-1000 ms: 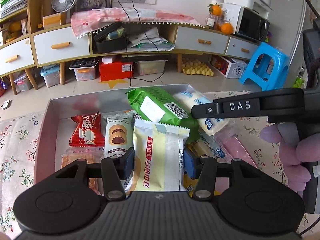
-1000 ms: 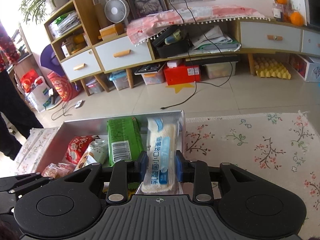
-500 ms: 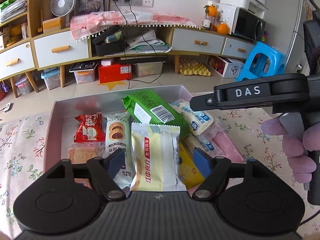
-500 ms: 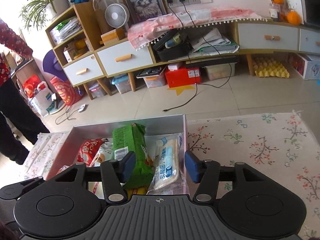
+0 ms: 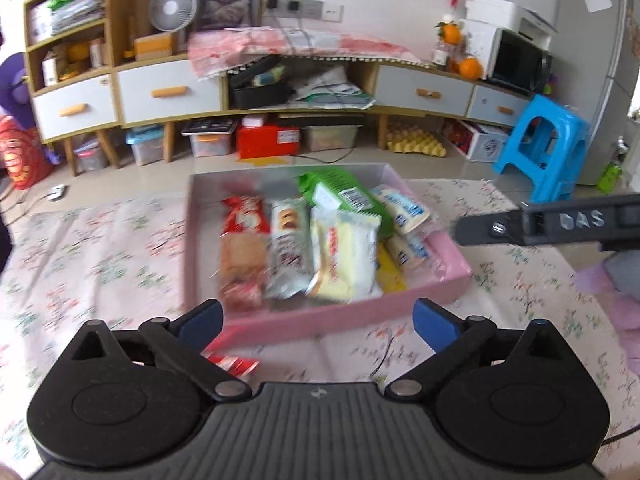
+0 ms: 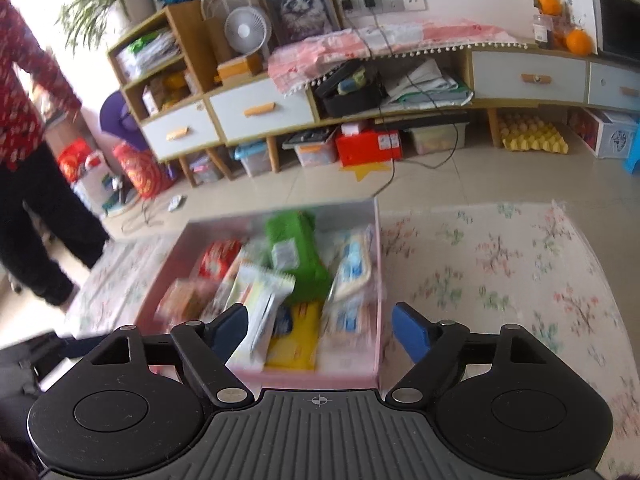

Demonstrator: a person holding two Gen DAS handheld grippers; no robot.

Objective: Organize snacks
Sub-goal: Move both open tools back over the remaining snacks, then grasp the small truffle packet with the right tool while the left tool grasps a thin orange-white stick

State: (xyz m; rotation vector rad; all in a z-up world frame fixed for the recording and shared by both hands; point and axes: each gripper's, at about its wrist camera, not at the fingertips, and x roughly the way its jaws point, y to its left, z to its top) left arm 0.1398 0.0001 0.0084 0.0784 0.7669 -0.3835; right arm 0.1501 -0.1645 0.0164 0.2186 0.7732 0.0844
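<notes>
Blue-padded left gripper (image 5: 316, 318) and right gripper (image 6: 318, 330) both just spread wide and empty above the near wall of the pink tray (image 5: 448, 250), yellow-white packet (image 5: 344, 254) and blue-white packet (image 6: 352, 270) lying inside: release step; next, probably fetching the red packet (image 5: 234, 362) outside.

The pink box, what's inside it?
Snack packets fill the pink box: a green bag, a pale yellow packet, a red packet, a biscuit packet, blue-and-white packets. A yellow one is mostly covered; the box's floor is hidden.
</notes>
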